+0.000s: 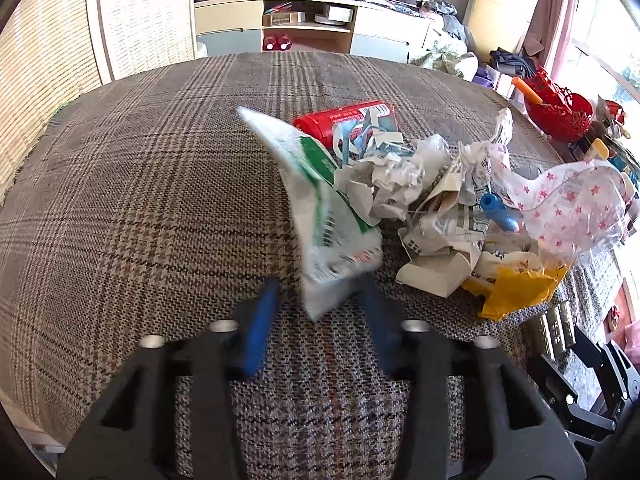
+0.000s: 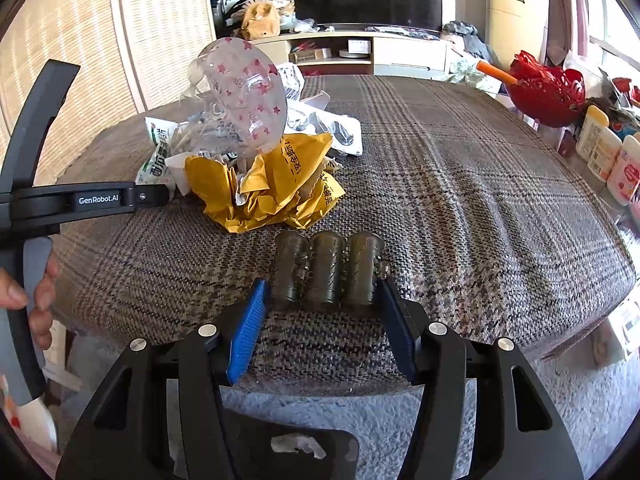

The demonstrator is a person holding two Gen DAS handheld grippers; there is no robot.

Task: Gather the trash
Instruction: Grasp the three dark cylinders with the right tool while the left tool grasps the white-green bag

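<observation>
My left gripper (image 1: 320,300) is open; a white and green wrapper (image 1: 320,208) hangs blurred between its blue pads, touching the right pad (image 1: 376,320). Beyond lies a trash pile: red can (image 1: 340,122), crumpled paper (image 1: 384,180), star-printed clear plastic (image 1: 572,208), yellow wrapper (image 1: 516,288). My right gripper (image 2: 324,300) is open around a strip of three smoky clear plastic cups (image 2: 326,272) on the plaid table; the pads touch its two ends. The pile also shows in the right wrist view, with the yellow wrapper (image 2: 276,188) and star plastic (image 2: 248,96).
The plaid tablecloth (image 2: 480,200) covers the table. A red basket (image 2: 548,96) and bottles (image 2: 600,148) stand at the right edge. The left gripper's body (image 2: 80,200) and a hand show at the left in the right wrist view. A TV cabinet (image 1: 280,20) stands behind.
</observation>
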